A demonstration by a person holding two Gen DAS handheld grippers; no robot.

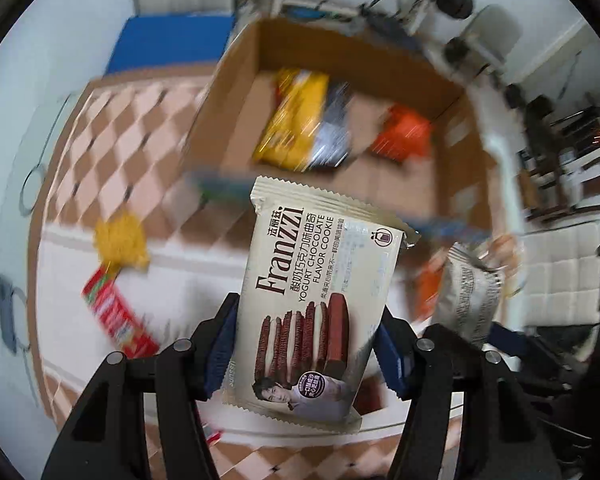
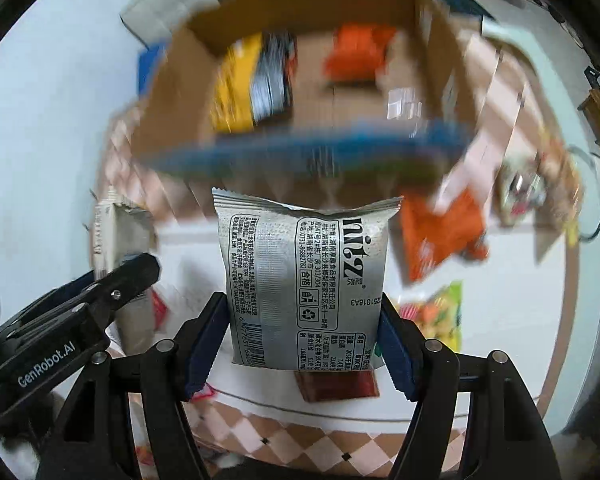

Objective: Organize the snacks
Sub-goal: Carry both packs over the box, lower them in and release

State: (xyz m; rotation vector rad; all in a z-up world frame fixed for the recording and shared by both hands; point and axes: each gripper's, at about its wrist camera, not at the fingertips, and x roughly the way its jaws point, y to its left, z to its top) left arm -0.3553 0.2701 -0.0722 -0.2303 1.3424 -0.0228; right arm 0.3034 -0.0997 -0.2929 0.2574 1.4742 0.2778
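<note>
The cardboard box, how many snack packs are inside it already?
3 that I can see in the brown cardboard box: a yellow packet on the left, a silver-grey packet right beside it, and an orange packet on the right. Blur might hide others.

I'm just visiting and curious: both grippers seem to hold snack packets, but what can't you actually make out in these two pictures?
- Left wrist view: the yellow packet in the brown cardboard box is motion-blurred, its label unreadable.
- Right wrist view: the silver foil packet covers most of a dark red-brown sachet beneath it.
- Right wrist view: the orange packet on the table is too smeared to name.
</note>
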